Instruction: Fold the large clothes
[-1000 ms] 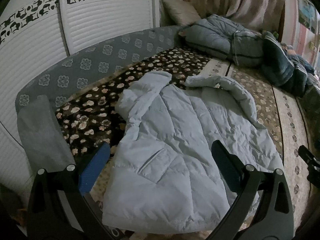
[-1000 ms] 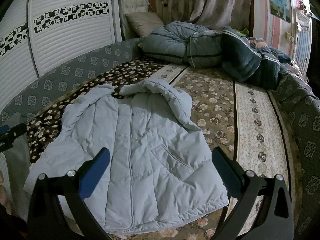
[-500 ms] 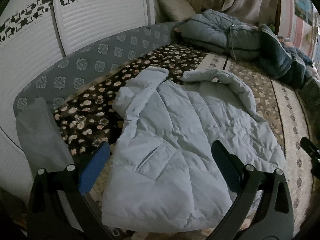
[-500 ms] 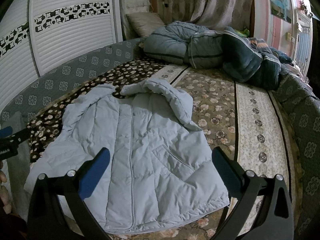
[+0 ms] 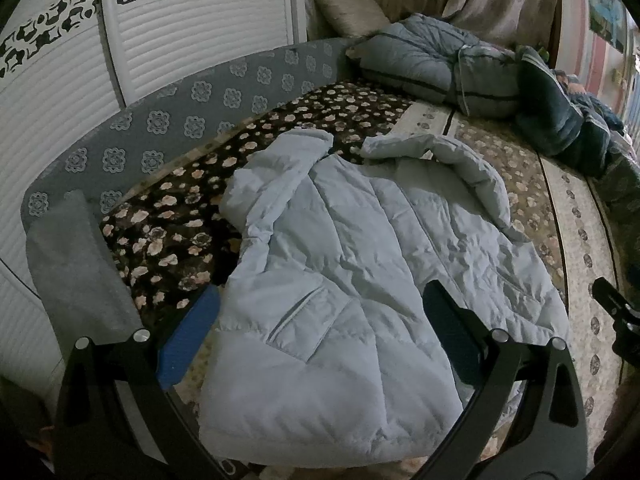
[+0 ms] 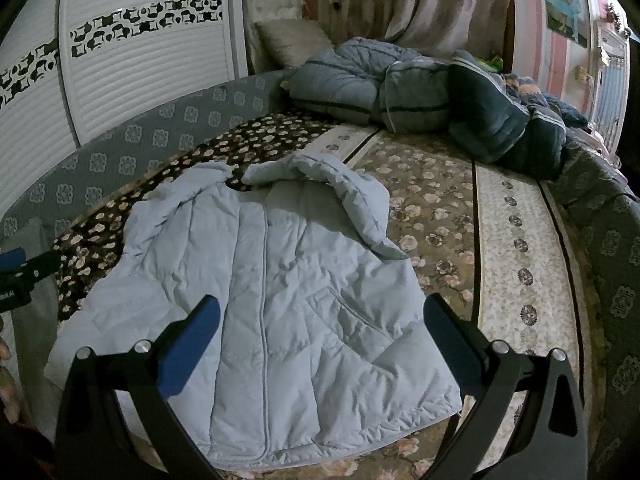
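Observation:
A pale blue quilted jacket lies spread flat, front up, on a floral bed cover, its hood at the far end and its hem nearest me. It also shows in the right wrist view. My left gripper is open and empty, hovering above the jacket's near left part. My right gripper is open and empty above the jacket's near right part. The right gripper's tip shows at the edge of the left wrist view. The left gripper's tip shows in the right wrist view.
The bed has a grey patterned padded rim. Folded quilts and bedding are piled at the far end with a pillow. White louvred wardrobe doors stand at the left. A grey cloth hangs over the near left rim.
Both grippers stay open. The left view has shifted slightly, with the jacket a little nearer and the scene lower in frame. The right view has hardly changed.

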Demonstrator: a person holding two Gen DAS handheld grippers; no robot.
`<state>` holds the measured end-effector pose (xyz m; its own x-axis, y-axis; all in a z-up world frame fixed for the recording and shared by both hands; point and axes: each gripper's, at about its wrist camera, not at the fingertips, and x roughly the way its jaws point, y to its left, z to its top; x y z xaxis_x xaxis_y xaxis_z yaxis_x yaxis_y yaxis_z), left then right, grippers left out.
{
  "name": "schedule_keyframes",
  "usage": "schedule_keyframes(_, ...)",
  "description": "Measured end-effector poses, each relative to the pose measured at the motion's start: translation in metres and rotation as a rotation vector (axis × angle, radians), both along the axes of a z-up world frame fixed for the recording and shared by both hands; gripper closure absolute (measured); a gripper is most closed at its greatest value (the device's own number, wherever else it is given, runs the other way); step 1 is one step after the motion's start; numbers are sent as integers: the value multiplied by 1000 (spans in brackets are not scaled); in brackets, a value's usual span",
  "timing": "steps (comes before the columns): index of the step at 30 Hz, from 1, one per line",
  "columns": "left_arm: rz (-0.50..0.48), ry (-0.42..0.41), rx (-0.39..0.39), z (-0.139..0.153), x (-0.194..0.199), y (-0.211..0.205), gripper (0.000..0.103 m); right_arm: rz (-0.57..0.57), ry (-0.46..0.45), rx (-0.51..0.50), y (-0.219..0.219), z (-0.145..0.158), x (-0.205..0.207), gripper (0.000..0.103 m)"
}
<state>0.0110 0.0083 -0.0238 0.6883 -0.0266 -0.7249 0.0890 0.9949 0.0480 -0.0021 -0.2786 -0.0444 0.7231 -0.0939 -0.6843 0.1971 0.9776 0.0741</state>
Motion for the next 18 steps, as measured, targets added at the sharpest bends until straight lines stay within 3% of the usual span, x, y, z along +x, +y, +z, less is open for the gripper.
schedule_keyframes(15,17,24,11,-12,33,11,3,10,28,-17,-12,-22,31,2)
schedule_keyframes(18,28,33,9,-11,44,14,3,-2,32,-62,-16,-21,43,2)
